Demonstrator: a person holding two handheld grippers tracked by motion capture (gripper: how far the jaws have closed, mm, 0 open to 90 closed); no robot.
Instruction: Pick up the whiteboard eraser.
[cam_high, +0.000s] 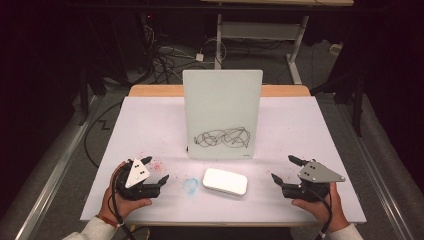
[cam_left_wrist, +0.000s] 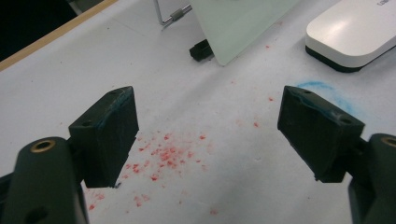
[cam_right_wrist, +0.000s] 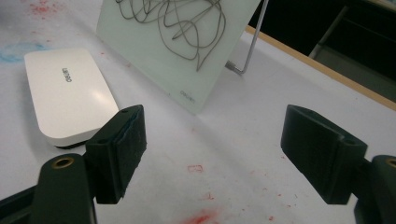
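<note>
White eraser (cam_high: 225, 181) between both tongs

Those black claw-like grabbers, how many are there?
2. The left gripper is at the table's near left, the right gripper at its near right, either side of the white eraser. Both are open and empty.

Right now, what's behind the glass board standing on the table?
Behind the glass board, a bent metal wire stand props it up, with a small black foot at its lower corner. The table surface directly behind the board is hidden.
</note>
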